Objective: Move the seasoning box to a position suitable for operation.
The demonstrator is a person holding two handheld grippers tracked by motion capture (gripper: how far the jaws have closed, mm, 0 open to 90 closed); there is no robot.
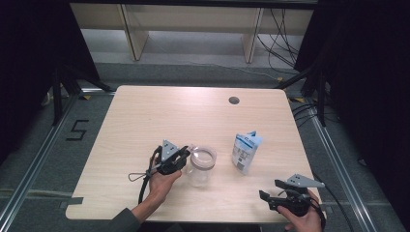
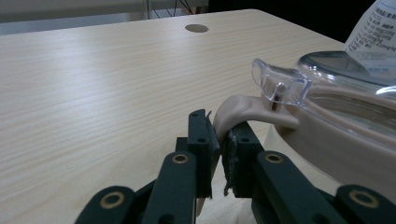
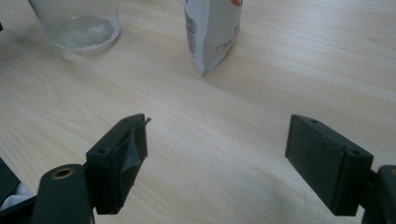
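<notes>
The left gripper, held in a person's left hand, is pinching a soft beige tab that sticks out from the lid of a clear glass jar. The jaws are pressed nearly together with the tab's end between them. Just above the tab sits a clear plastic latch on the lid's rim.

The jar stands upright near the front middle of the wooden counter, its long axis vertical and its mouth facing up. The tab points sideways toward the left gripper.

By the look of it, the tab is rubbery and will bend and stretch, so a pull there could peel the lid rather than move the jar. The glass is stiff, smooth, probably slippery and breakable, and the jar looks empty and light enough to tip or slide. Its straight wall seems the firmer place to hold.

To the jar's right stands a white and blue paper pouch, upright.

The right gripper rests near the counter's front right corner, jaws spread wide and holding nothing.
</notes>
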